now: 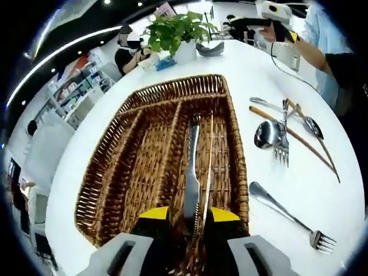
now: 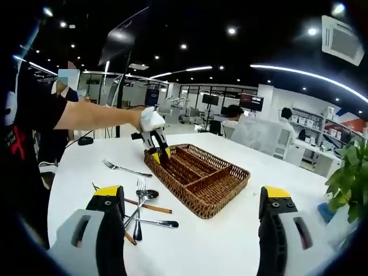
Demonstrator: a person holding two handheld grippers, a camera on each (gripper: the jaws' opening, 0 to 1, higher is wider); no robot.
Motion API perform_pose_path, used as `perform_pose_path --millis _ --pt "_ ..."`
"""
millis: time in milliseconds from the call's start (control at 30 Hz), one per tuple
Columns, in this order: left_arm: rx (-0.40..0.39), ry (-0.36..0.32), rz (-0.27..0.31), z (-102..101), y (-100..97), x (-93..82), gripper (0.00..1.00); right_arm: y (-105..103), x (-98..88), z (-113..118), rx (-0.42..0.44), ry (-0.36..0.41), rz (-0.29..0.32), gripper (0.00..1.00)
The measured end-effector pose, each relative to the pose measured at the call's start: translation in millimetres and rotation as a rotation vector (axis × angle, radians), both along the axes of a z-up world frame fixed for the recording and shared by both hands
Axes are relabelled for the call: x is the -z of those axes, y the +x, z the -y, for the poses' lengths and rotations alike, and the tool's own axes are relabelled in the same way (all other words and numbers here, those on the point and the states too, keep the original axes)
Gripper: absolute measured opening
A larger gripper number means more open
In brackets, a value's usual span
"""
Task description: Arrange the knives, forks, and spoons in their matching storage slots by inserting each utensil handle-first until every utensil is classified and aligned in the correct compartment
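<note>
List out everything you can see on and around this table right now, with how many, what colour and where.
wicker tray: one, brown, divided into long compartments, middle of the white table.
knives: two, silver, lying in the tray's compartment nearest the loose cutlery, between the left jaws.
loose cutlery: a silver pile of forks and spoons with wooden sticks, on the table beside the tray.
single fork: one, silver, on the table apart from the pile.
potted plant: one, green in a white pot, far edge of the table.
left hand-held gripper: grey with yellow tips, at the tray's end.
right hand-held gripper: jaws wide apart, empty.
</note>
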State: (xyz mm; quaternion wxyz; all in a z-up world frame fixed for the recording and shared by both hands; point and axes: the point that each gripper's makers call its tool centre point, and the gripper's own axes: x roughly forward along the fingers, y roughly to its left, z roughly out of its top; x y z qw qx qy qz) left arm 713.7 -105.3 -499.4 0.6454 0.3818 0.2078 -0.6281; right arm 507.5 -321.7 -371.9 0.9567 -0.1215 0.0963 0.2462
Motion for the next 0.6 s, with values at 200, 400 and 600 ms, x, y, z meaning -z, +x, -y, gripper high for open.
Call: perform_pose_path --millis 200,400,600 --pt "-0.028 -0.316 -0.004 11 -10.0 -51.2 0.55 6 3.2 5 0.015 -0.015 -0.005 1.0" --pt "-0.203 -0.364 0.015 -18 -2.2 -70.4 1.0 8 3.2 6 0.012 -0.021 -0.017 1.0" --pt "-0.261 -0.468 -0.047 -30 -18.8 -83.8 1.0 11 1.7 7 0.02 -0.013 -0.016 1.0"
